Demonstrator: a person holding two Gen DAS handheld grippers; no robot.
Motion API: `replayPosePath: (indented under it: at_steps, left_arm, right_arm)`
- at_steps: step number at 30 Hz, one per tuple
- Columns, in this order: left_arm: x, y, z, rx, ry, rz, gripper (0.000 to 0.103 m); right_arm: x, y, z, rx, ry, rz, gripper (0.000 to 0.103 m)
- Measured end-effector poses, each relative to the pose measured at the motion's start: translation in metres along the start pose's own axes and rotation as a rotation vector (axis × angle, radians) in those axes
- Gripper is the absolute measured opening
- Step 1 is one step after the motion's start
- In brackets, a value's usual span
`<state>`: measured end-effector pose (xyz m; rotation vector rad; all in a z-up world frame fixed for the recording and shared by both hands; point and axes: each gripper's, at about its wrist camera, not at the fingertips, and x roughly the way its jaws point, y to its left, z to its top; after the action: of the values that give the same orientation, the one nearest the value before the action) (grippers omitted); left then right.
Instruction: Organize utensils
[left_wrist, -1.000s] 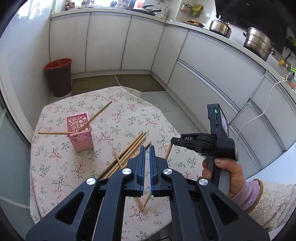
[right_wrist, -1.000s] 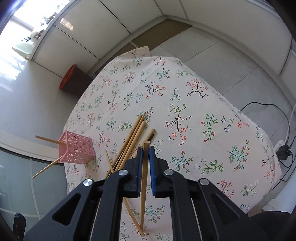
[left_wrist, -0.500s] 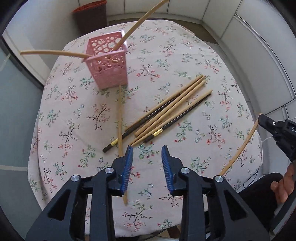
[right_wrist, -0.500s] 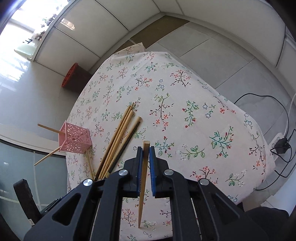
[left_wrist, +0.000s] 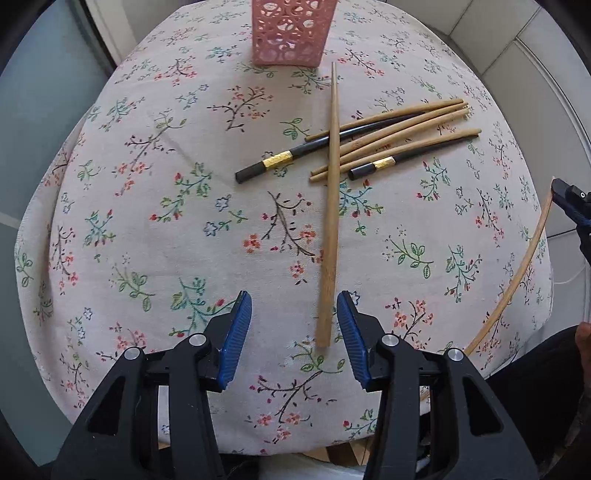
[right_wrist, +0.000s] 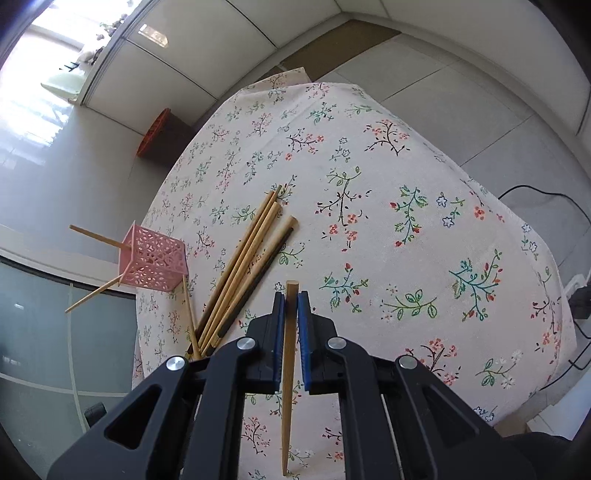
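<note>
Chopsticks on cloth: I see a loose pile of chopsticks (left_wrist: 391, 136) on the floral tablecloth (left_wrist: 147, 221), pale bamboo ones and two black ones with a gold band, just beside the pink holder (left_wrist: 288, 33) but not touching it.
Single chopstick: one long bamboo chopstick (left_wrist: 330, 206) lies across this pile; its thin tip ends close to the pink holder, and its thick end is between the fingers of my left gripper (left_wrist: 294, 332).
Left gripper: its jaws have just been opening and now stand apart; the blue pads do not press on the single chopstick between them.
Right gripper: my right gripper (right_wrist: 290, 332) is clamped on one bamboo chopstick (right_wrist: 288, 369), well apart from the pink holder, with the thick end standing out past the pads.
Pink holder: two chopsticks (right_wrist: 98, 236) already stand in it, leaning out over its rim.
Red bin: a red bin (right_wrist: 159, 133) stands on the floor beyond the pink holder.
</note>
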<state>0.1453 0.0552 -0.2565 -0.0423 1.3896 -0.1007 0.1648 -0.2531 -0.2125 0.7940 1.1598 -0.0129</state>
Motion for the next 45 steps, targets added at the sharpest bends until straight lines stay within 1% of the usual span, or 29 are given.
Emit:
replayPosePath:
  at_steps: [1,2,3,4,5,6,7,9,11,16,18,20,25,28,31,32,36,39,41,42,43,45]
  left_arm:
    - [0.007,-0.003,0.0,0.015,0.006,0.007,0.046]
    - [0.012,-0.008,-0.001,0.034,0.013,0.034,0.046]
    - [0.013,-0.013,-0.002,0.064,-0.006,0.064,0.045]
    - [0.013,-0.022,-0.004,0.11,-0.027,0.1,0.039]
    - [0.012,-0.027,-0.006,0.138,-0.039,0.1,0.032]
    - [0.011,-0.031,-0.008,0.156,-0.04,0.081,0.017]
    - [0.011,-0.034,-0.01,0.171,-0.04,0.089,0.008]
    - [0.009,-0.036,-0.014,0.195,-0.046,0.104,0.007]
    - [0.002,-0.032,-0.018,0.194,-0.052,0.085,0.006]
    - [-0.062,-0.024,-0.033,0.205,-0.203,-0.003,0.006]
    - [-0.087,-0.023,-0.043,0.221,-0.267,-0.011,0.006]
    - [-0.106,-0.029,-0.046,0.224,-0.32,-0.012,0.006]
    - [-0.149,-0.035,-0.032,0.198,-0.45,-0.046,0.006]
    - [-0.169,-0.033,-0.021,0.18,-0.511,-0.074,0.006]
    - [-0.183,-0.029,-0.012,0.161,-0.551,-0.108,0.006]
    - [-0.185,-0.029,-0.011,0.156,-0.563,-0.112,0.006]
    - [-0.196,-0.025,-0.005,0.144,-0.603,-0.131,0.006]
    - [-0.203,-0.021,-0.001,0.138,-0.615,-0.154,0.006]
    - [-0.206,-0.02,-0.001,0.136,-0.623,-0.161,0.006]
    - [-0.207,-0.019,-0.001,0.136,-0.627,-0.167,0.006]
    - [-0.209,-0.018,-0.001,0.135,-0.632,-0.173,0.006]
    - [-0.211,-0.017,-0.002,0.133,-0.642,-0.186,0.006]
  right_arm:
    - [-0.001,-0.001,0.0,0.004,-0.002,-0.002,0.008]
    - [-0.001,-0.004,0.0,0.011,-0.002,-0.002,0.008]
    - [-0.002,-0.006,0.001,0.02,0.0,0.001,0.008]
    - [-0.002,-0.007,0.001,0.027,0.001,0.005,0.008]
    - [-0.003,-0.007,0.001,0.028,-0.001,0.006,0.008]
    - [-0.005,-0.007,0.001,0.025,-0.005,0.006,0.008]
    - [-0.007,-0.006,0.0,0.019,-0.011,0.005,0.008]
    - [-0.012,-0.004,-0.002,0.007,-0.024,0.008,0.008]
    - [-0.018,-0.003,-0.004,0.001,-0.035,0.015,0.008]
    - [-0.036,-0.003,-0.009,-0.004,-0.05,0.043,0.008]
    - [-0.045,0.0,-0.009,-0.007,-0.059,0.062,0.008]
    - [-0.054,0.005,-0.01,-0.019,-0.074,0.079,0.008]
    - [-0.082,0.025,-0.007,-0.062,-0.121,0.128,0.008]
    - [-0.098,0.038,-0.006,-0.094,-0.149,0.149,0.008]
    - [-0.11,0.049,-0.005,-0.121,-0.163,0.163,0.007]
    - [-0.113,0.053,-0.004,-0.132,-0.166,0.166,0.003]
    - [-0.124,0.068,-0.002,-0.175,-0.18,0.173,0.002]
    - [-0.129,0.078,0.0,-0.199,-0.188,0.171,0.001]
    - [-0.13,0.076,0.003,-0.172,-0.183,0.158,0.002]
    - [-0.127,0.07,0.007,-0.141,-0.17,0.135,0.003]
    - [-0.12,0.061,0.013,-0.102,-0.148,0.096,0.005]
    - [-0.097,0.036,0.028,-0.006,-0.069,0.032,0.01]
